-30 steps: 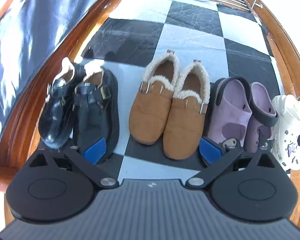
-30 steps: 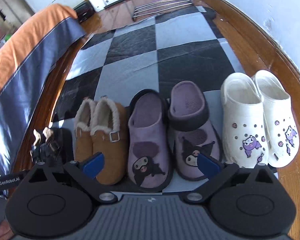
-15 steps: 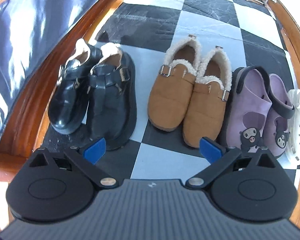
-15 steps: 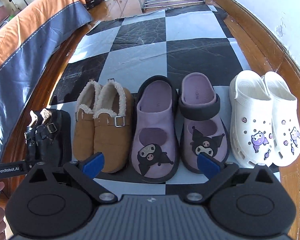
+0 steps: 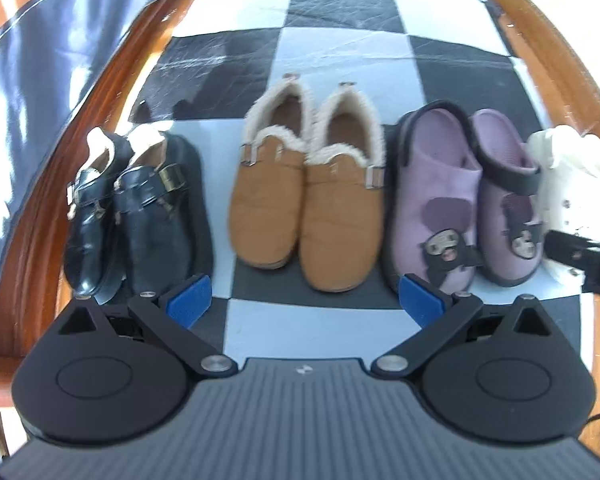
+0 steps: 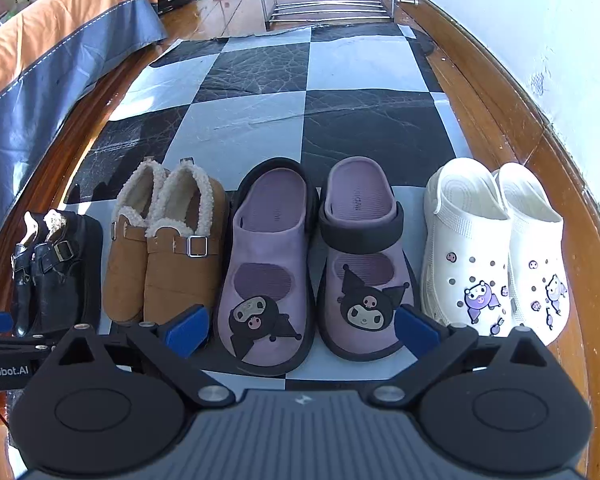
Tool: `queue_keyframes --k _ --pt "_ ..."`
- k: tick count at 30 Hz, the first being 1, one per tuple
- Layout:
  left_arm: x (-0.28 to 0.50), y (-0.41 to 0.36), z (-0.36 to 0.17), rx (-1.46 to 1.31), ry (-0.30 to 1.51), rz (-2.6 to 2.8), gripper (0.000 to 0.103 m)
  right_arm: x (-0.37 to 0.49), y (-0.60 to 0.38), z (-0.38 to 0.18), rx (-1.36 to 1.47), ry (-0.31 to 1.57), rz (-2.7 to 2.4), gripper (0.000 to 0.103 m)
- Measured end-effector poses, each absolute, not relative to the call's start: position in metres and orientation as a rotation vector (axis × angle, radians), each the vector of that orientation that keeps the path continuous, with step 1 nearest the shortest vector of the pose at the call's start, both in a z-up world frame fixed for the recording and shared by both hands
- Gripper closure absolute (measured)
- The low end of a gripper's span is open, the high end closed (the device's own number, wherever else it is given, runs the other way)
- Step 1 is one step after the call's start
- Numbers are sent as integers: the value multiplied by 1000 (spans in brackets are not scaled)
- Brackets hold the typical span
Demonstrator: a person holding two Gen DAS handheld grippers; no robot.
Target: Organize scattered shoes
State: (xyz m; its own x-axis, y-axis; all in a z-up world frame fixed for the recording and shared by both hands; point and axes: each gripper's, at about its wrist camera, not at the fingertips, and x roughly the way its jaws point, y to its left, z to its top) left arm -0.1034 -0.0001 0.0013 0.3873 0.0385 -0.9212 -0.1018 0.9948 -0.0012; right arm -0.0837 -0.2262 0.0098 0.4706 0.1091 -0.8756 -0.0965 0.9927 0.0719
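Bright daylight, glare on mat (image 6: 256,68); left view blurred, fisheye-warped edges.

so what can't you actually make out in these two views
- Left wrist view: white clogs washed out by glare, partly behind the right gripper's black body.
- Left wrist view: whole frame motion-blurred; the black shoes' buckle detail is unreadable.
- Right wrist view: black shoes' toes hidden behind the left gripper.
- Purple clogs' insole print too small.

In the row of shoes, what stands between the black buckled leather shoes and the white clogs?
Between the black buckled leather shoes and white clogs stand brown fleece-lined slippers, then purple cartoon-face clogs; right wrist view.
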Motion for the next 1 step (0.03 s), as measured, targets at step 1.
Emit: queue_keyframes --k 1 --pt "-102 -2 3 -55 1167 89 1 -83 -227 11 12 1071 131 3"
